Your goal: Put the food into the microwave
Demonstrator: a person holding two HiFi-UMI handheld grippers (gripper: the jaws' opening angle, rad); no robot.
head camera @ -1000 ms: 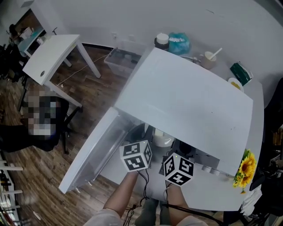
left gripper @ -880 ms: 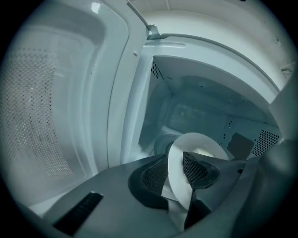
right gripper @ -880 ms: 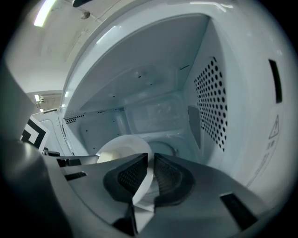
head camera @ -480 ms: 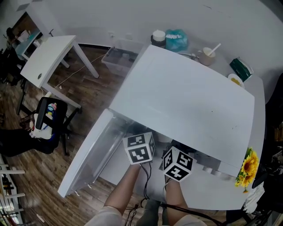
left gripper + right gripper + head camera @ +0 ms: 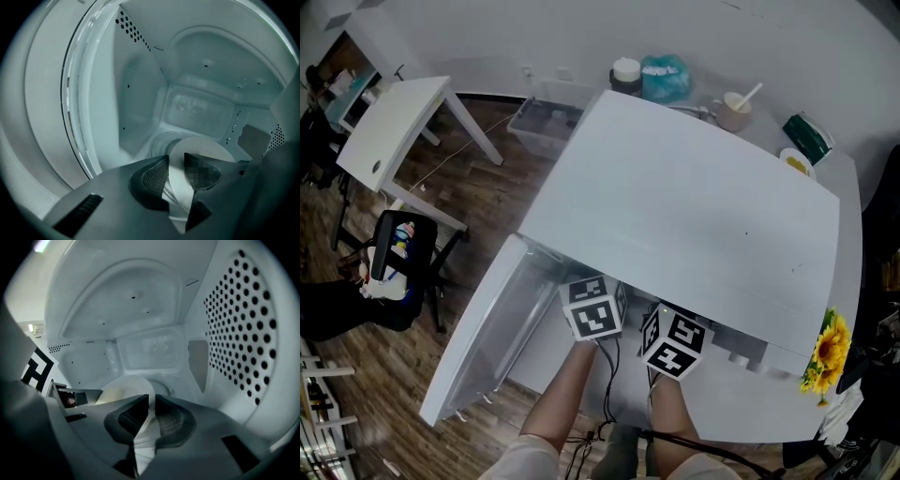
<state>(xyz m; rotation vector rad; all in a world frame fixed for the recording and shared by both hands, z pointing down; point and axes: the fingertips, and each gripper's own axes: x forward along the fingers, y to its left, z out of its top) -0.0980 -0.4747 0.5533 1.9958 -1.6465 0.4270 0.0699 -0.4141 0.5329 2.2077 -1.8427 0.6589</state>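
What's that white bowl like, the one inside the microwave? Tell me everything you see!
The bowl is round, plain white and smooth, maybe ceramic or plastic. It sits upright inside the open microwave, near the middle. The left hand-held gripper pinches its rim on one side and the right hand-held gripper pinches the other side. Something pale seems to lie in it, but I cannot tell what, or whether the bowl touches the microwave's floor.

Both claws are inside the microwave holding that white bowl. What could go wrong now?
The left claw and the right claw each pinch only the thin rim of the white bowl. If one slips, the bowl could tilt and spill. Space is also tight: the right claw works close to the perforated side wall and might knock it while letting go.
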